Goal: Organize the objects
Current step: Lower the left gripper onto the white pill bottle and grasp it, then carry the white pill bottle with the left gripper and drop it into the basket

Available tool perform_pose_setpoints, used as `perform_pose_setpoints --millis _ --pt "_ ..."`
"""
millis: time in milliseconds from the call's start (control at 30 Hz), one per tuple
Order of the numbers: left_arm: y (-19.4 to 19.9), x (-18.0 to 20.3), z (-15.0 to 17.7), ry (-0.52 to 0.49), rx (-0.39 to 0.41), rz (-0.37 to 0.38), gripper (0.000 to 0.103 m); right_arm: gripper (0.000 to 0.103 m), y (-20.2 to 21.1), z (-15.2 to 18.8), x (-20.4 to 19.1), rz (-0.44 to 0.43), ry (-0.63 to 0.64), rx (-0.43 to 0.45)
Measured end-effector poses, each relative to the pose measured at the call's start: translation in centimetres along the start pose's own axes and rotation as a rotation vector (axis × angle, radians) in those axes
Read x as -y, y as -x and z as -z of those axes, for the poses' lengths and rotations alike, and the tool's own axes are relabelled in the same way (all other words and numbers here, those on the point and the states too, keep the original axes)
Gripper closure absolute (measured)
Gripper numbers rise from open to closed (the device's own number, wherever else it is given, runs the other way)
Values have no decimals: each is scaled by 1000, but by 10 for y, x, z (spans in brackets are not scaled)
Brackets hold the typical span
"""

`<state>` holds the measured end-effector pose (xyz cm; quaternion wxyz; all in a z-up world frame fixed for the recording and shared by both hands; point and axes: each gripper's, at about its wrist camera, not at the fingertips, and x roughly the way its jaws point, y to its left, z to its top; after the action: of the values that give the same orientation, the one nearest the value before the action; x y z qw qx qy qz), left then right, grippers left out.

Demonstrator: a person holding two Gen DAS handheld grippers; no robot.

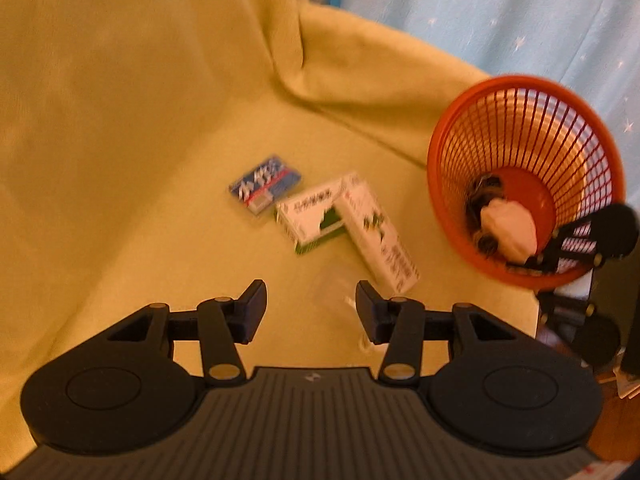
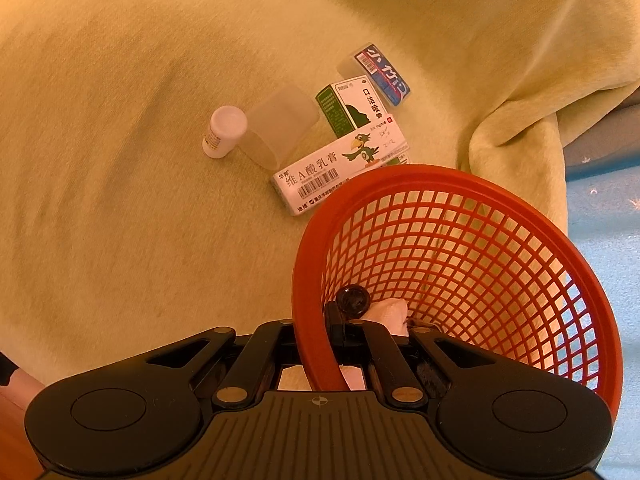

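Note:
My left gripper (image 1: 311, 307) hovers open and empty over the yellow-green cloth (image 1: 120, 140). Ahead of it lie a blue packet (image 1: 264, 184), a green-and-white box (image 1: 310, 218) and a long white box (image 1: 380, 240). My right gripper (image 2: 316, 332) is shut on the near rim of the orange mesh basket (image 2: 400, 178). That basket (image 1: 452, 128) holds a crumpled white tissue (image 2: 390, 314) and a dark round item (image 2: 352, 300). Beyond the basket lie a long white box (image 2: 340, 172), a green box (image 2: 352, 108), a blue packet (image 2: 384, 74), a clear cup (image 2: 280, 128) on its side and a white bottle (image 2: 222, 130).
The cloth rises in folds (image 1: 304, 60) behind the boxes and drapes over an edge on the right (image 2: 516, 148). A pale blue starred surface (image 1: 500, 12) lies past the cloth. My right gripper (image 1: 580, 240) shows at the basket's rim in the left wrist view.

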<state>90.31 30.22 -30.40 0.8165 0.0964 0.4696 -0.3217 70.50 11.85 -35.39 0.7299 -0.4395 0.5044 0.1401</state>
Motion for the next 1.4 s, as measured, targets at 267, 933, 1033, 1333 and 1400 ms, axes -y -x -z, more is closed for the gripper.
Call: perform_pose_setpoints --millis 267,933,1033,1333,1400 --pt "-14 19 24 -78 -32 41 59 103 0 1 -2 -1 12 2" --pt "-82 58 48 -183 -96 99 68 103 4 3 -6 -5 17 6" --pt "-84 61 48 -174 -98 96 71 103 4 4 -7 -7 20 8" --pt "-91 66 46 -186 -114 79 81 103 6 5 -7 -8 23 10" --pt "-89 66 45 -182 -115 81 81 103 6 5 -7 -7 23 9"
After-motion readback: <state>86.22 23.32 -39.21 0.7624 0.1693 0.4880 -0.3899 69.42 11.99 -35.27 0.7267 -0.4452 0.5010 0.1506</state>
